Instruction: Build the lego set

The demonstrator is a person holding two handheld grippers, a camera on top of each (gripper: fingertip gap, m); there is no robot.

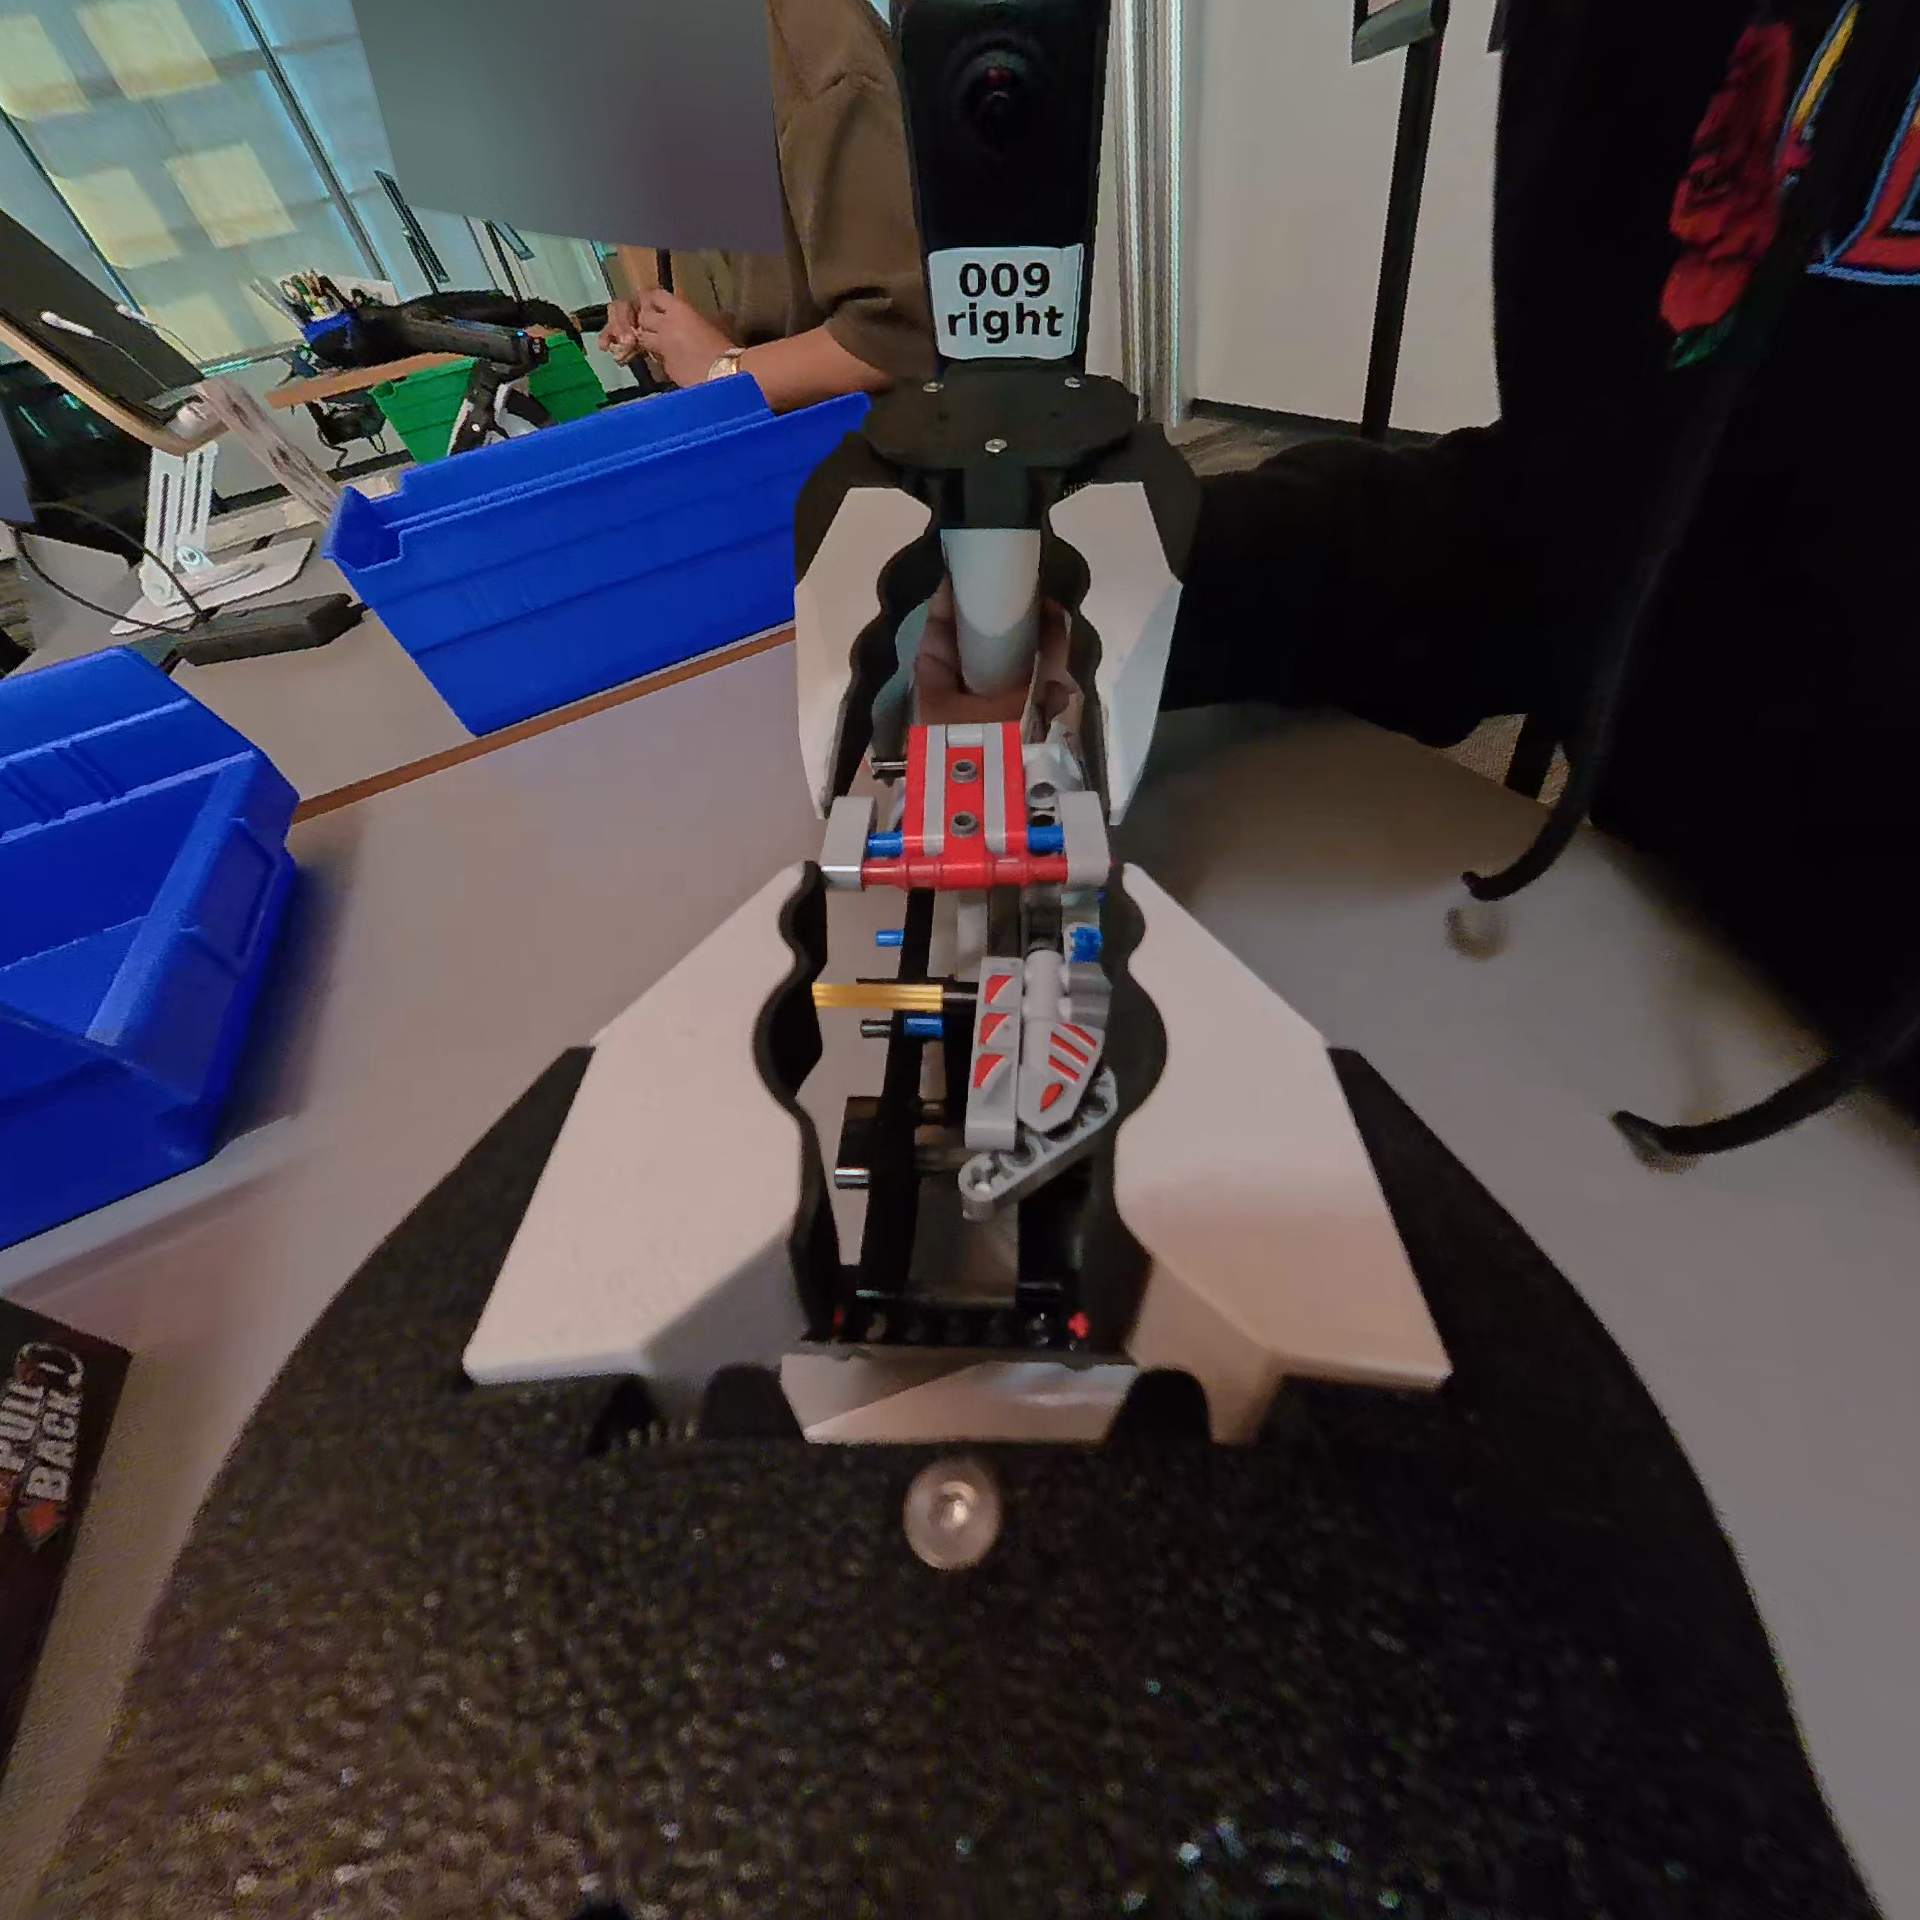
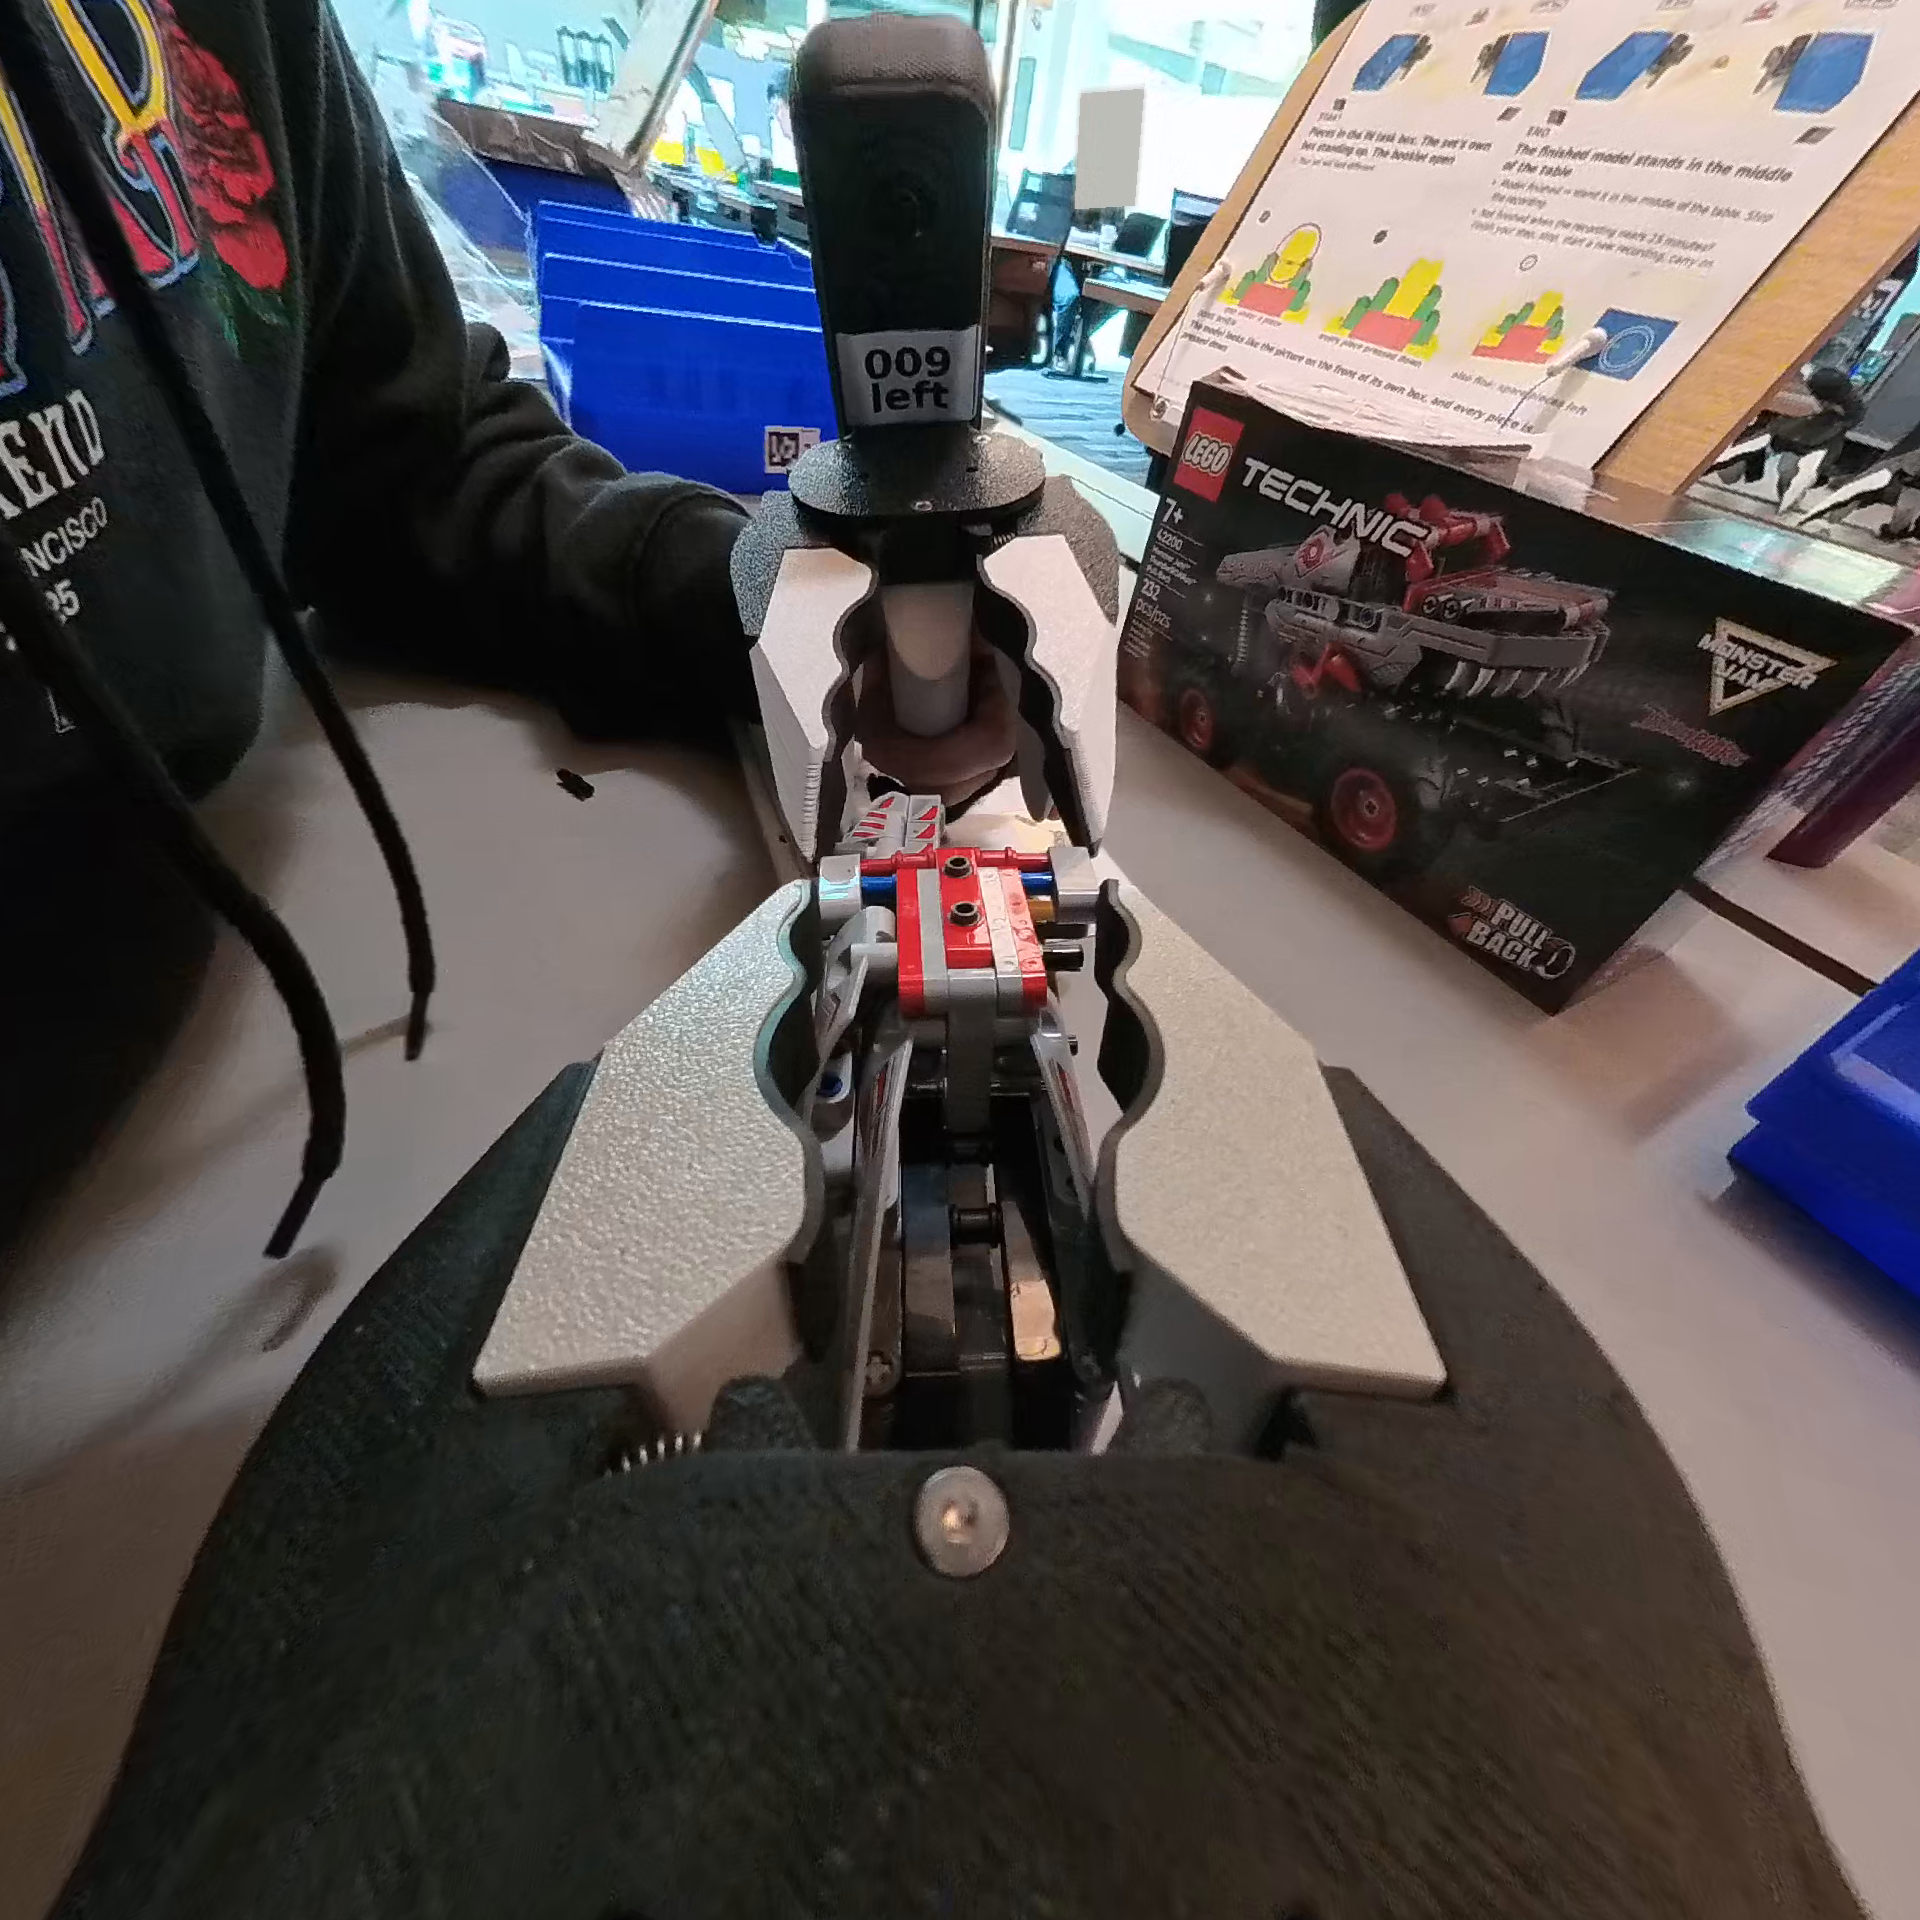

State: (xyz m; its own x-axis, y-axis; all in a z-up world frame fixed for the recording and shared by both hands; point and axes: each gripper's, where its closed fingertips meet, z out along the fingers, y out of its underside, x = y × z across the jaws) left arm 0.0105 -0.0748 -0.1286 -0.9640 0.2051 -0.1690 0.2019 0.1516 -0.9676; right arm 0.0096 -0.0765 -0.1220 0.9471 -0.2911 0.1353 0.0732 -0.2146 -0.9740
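A partly built Lego model (image 1: 971,821), with a red and grey top, a black frame, blue pins and grey striped panels, hangs above the table between both grippers. My left gripper (image 1: 961,894) is shut on its near end, the black frame lying between the fingers. My right gripper (image 1: 971,769) faces it from the far side and grips the red end. In the right wrist view, my right gripper (image 2: 956,904) is shut around the model (image 2: 971,935), and the left gripper (image 2: 951,831) holds the opposite end.
Two blue bins (image 1: 582,551) (image 1: 114,935) stand on the grey table at left. The Lego box (image 2: 1455,707) and a tilted instruction board (image 2: 1538,208) stand at right. Another blue bin (image 2: 1849,1122) is at the right edge. A person's black hoodie (image 2: 156,468) is close by. Only a small space, under 4 cm, lies between the two pairs of fingers.
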